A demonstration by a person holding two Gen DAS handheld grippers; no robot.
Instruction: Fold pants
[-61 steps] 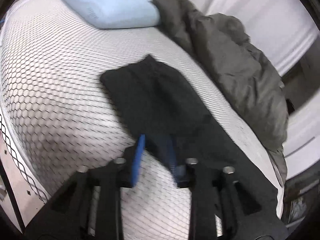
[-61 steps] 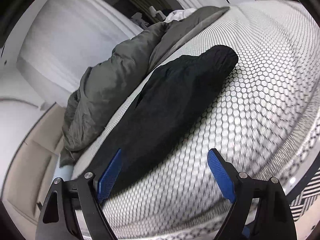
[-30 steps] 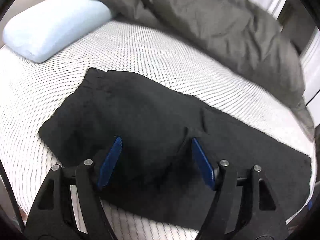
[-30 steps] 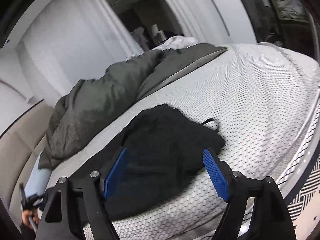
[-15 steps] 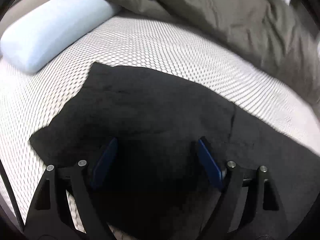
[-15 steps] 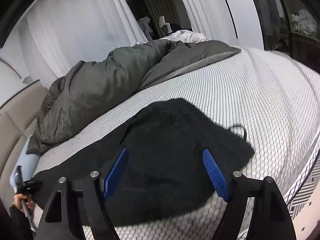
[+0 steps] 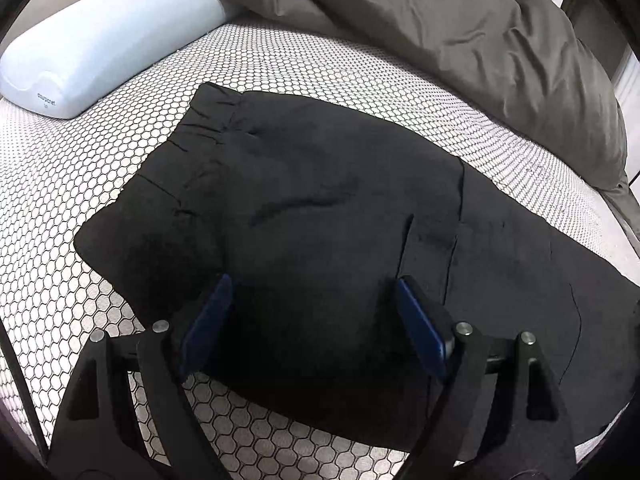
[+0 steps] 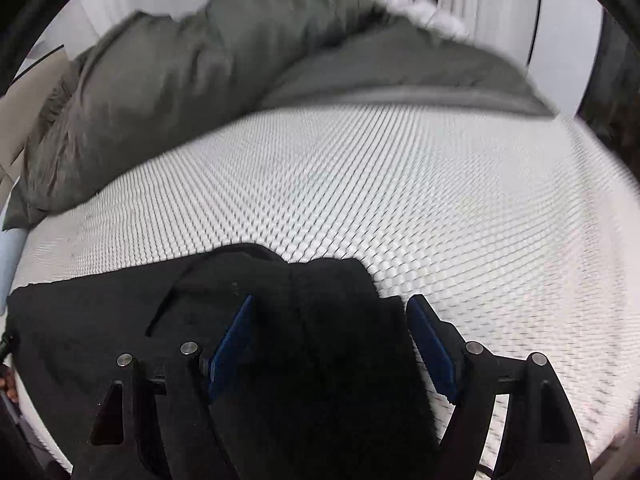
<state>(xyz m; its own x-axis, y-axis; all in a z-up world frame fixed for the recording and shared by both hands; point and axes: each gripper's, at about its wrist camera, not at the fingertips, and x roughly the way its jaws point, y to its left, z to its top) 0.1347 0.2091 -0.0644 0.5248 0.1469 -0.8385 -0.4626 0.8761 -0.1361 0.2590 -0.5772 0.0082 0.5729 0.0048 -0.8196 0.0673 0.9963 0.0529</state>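
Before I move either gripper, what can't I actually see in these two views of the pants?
- Left wrist view: the leg end of the pants runs past the right frame edge.
- Left gripper: open over the pants; contact with the cloth cannot be told.
- Right wrist view: motion blur smears the blanket and mattress.
- Right gripper: its own fingers hide the pants' near edge.

Pants (image 7: 320, 184): black cloth, matt, soft napped look, faint creases, gathered waistband. Mattress (image 7: 72, 184) beneath them: white knit cover, black honeycomb print, slightly textured. Duvet (image 7: 480, 40) beyond the pants: grey-green cloth, matt, rumpled. Pillow (image 7: 100, 40) beside the duvet: pale blue, smooth fabric. Left gripper (image 7: 316, 312): matt black plastic, bright metal pins, blue ribbed pads (image 7: 420, 328).
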